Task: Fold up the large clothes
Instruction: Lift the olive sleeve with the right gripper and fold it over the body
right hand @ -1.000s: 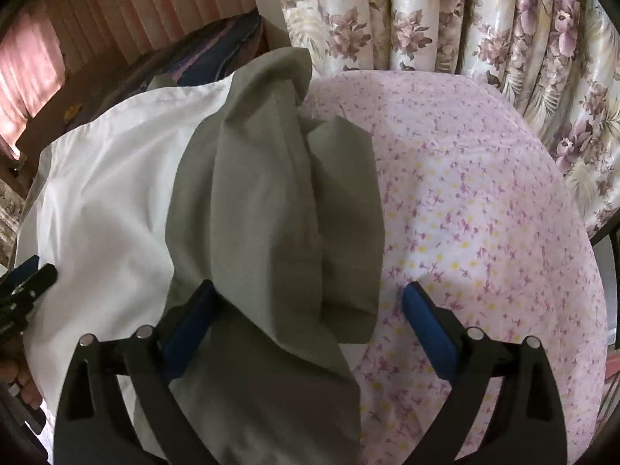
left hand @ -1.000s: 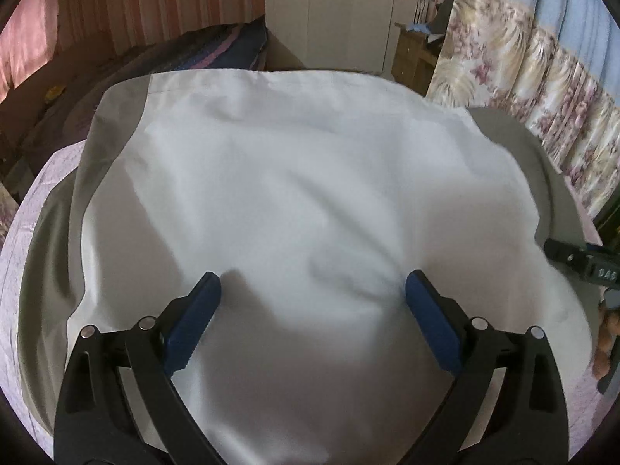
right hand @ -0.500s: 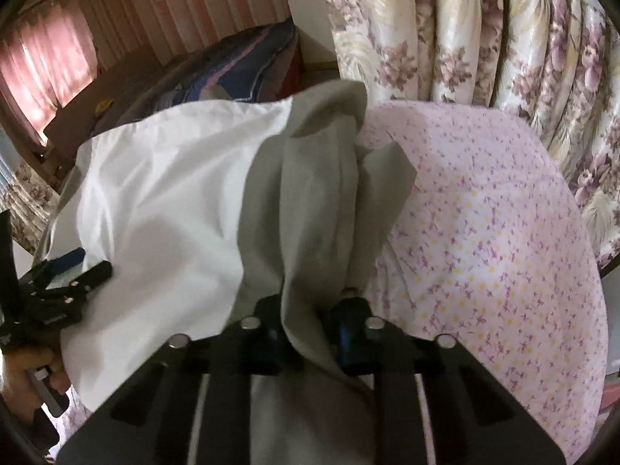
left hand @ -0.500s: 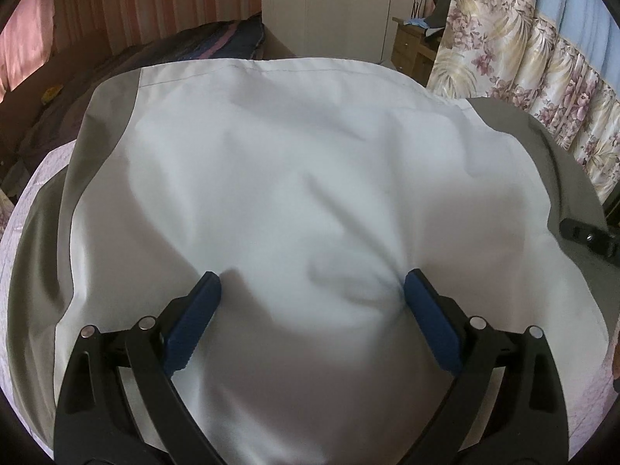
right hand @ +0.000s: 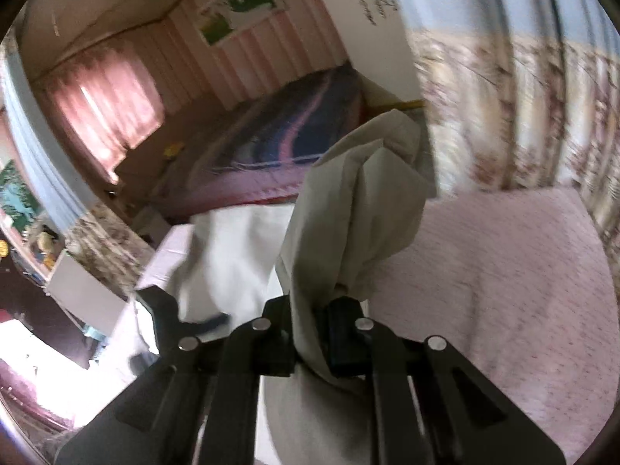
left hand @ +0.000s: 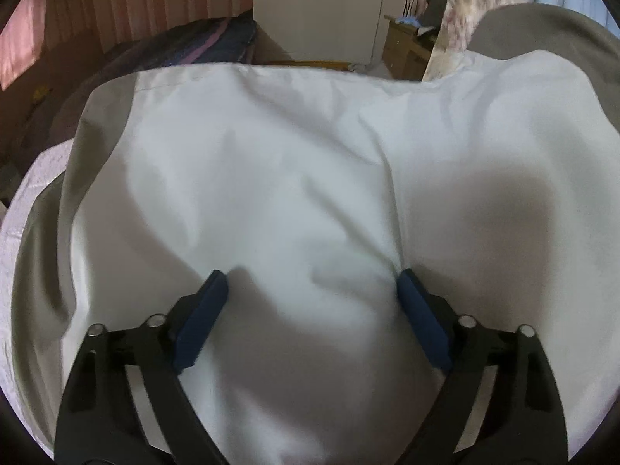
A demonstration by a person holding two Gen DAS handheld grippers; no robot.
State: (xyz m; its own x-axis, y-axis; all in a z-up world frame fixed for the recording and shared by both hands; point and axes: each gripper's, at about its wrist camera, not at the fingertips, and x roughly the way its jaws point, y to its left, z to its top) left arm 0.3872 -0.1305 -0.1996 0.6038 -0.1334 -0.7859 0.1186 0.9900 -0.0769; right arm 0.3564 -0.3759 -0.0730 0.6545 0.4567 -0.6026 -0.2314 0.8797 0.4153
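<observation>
A large white garment [left hand: 290,178] with grey side panels and sleeves lies spread on the pink floral bed cover [right hand: 503,271]. My left gripper [left hand: 312,283] hovers low over its white middle. Its jaws are closing, still wide apart, with cloth under them but nothing pinched. My right gripper [right hand: 316,321] is closing tight on the grey sleeve [right hand: 348,201] and holds it bunched, lifted off the bed. In the left wrist view the raised grey sleeve [left hand: 542,27] stands at the top right. One of the left gripper's fingers [right hand: 159,310] shows at the left of the right wrist view.
Floral curtains [right hand: 523,108] hang along the right side of the bed. A second bed with a dark blue and pink blanket [right hand: 294,131] stands beyond. A white wardrobe [left hand: 317,11] and a wooden nightstand [left hand: 407,46] are at the far wall.
My right gripper shut on the grey sleeve and rose with it, pulling the garment's right side upward. The left gripper stayed over the white middle, its jaws slightly narrower.
</observation>
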